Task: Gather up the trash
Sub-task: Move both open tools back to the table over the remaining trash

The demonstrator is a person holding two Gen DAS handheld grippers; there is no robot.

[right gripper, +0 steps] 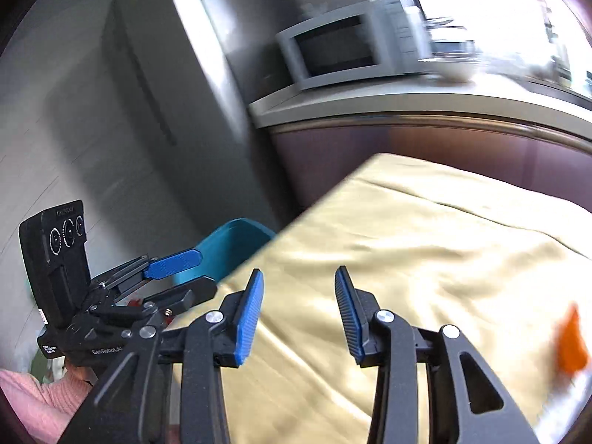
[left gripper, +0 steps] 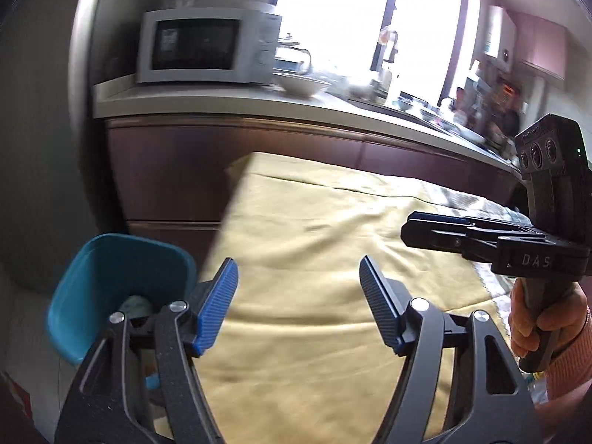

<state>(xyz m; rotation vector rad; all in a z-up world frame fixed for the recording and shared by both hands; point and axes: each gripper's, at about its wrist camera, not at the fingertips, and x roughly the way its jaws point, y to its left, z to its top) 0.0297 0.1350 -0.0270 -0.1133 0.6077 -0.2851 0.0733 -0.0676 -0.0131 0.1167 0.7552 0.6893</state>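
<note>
My left gripper (left gripper: pixel 299 277) is open and empty over the near left part of a table covered with a yellow cloth (left gripper: pixel 333 259). A teal bin (left gripper: pixel 111 288) stands on the floor just left of the table's corner, with something pale lying in it. My right gripper (right gripper: pixel 299 292) is open and empty above the same cloth (right gripper: pixel 425 259). An orange piece (right gripper: pixel 571 340), blurred, lies on the cloth at the far right. The bin (right gripper: pixel 229 248) shows beyond the table edge, with the left gripper (right gripper: pixel 185 273) beside it. The right gripper (left gripper: pixel 425 235) shows side-on at the right of the left wrist view.
A brown cabinet with a pale counter (left gripper: pixel 222 103) runs behind the table. On it stand a white microwave (left gripper: pixel 207 51), a bowl (left gripper: pixel 299 83) and other kitchenware. A grey fridge (right gripper: pixel 148 92) stands at the left. A bright window (left gripper: pixel 370 11) is behind the counter.
</note>
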